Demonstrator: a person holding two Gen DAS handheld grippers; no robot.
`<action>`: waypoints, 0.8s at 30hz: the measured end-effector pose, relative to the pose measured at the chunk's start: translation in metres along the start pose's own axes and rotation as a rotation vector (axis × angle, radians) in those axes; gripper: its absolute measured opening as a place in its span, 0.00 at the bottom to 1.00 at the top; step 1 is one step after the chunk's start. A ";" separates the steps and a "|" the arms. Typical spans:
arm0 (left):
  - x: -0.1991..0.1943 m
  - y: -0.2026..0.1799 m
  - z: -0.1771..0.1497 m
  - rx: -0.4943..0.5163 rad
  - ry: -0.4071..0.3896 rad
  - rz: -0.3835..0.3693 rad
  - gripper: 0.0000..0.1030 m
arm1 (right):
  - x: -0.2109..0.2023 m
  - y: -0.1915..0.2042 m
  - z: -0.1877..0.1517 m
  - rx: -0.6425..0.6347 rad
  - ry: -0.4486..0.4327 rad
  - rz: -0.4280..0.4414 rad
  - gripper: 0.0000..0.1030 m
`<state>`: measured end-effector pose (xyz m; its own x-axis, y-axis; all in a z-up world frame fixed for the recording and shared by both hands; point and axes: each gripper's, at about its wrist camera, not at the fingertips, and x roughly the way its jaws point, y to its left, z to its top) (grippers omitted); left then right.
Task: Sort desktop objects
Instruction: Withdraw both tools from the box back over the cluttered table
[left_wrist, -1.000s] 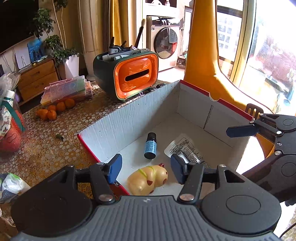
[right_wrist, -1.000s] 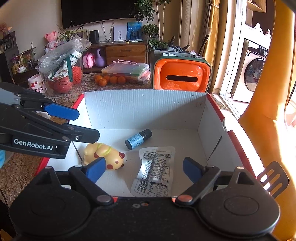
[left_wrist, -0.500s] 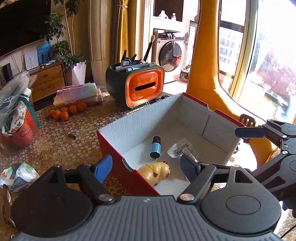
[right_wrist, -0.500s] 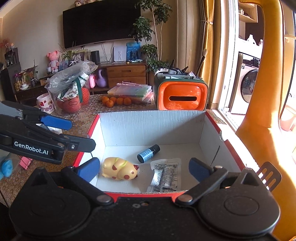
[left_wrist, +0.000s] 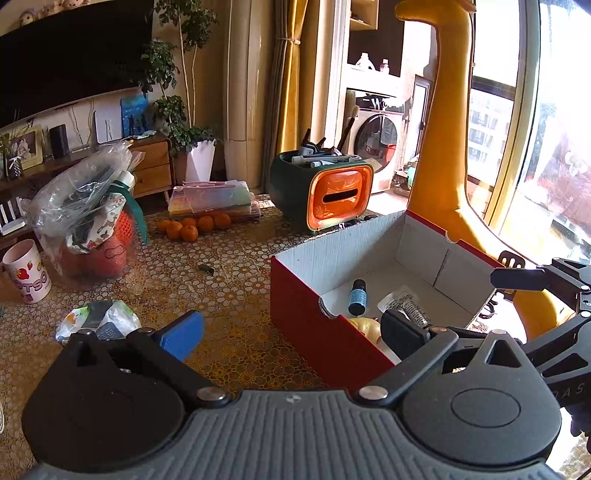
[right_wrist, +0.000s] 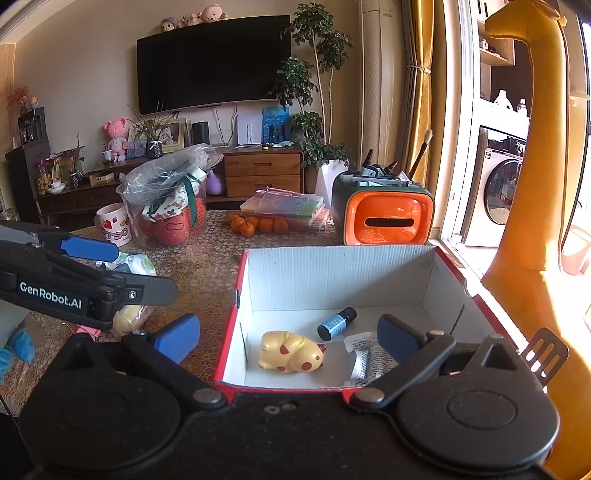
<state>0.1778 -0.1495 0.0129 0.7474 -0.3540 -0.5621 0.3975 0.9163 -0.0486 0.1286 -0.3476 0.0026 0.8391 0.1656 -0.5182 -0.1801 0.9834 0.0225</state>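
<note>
A red cardboard box (right_wrist: 229, 328) with a white inside stands on the table; in the left wrist view it (left_wrist: 306, 321) is to the right. Inside lie a yellow pig toy (right_wrist: 290, 352), a small dark bottle with a blue label (right_wrist: 334, 325) and a packet with a tube (right_wrist: 364, 360). My left gripper (left_wrist: 291, 334) is open and empty, held back from the box's near left corner. My right gripper (right_wrist: 288, 338) is open and empty, held back from the box's front wall.
On the patterned table are a green-and-white wrapper (left_wrist: 98, 323), a strawberry mug (left_wrist: 27, 275), a plastic bag with a red basket (left_wrist: 92, 218), oranges (left_wrist: 192, 225), flat plastic cases (left_wrist: 212, 201) and an orange-fronted holder with pens (left_wrist: 332, 195). A yellow giraffe-shaped chair (right_wrist: 532, 236) stands right.
Both grippers have drawn back and up from over the box. The left gripper opened wider and swung left, so more of the table shows. The box contents have not moved.
</note>
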 end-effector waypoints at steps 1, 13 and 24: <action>-0.005 0.006 -0.002 -0.007 -0.006 0.013 1.00 | 0.000 0.004 0.000 -0.004 -0.002 0.005 1.00; -0.057 0.079 -0.026 -0.090 -0.060 0.123 1.00 | 0.012 0.085 0.002 -0.064 0.011 0.091 1.00; -0.088 0.143 -0.056 -0.144 -0.075 0.200 1.00 | 0.034 0.153 -0.001 -0.113 0.040 0.140 1.00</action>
<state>0.1392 0.0233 0.0091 0.8431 -0.1708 -0.5099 0.1619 0.9848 -0.0622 0.1287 -0.1914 -0.0124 0.7809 0.2951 -0.5505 -0.3524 0.9358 0.0017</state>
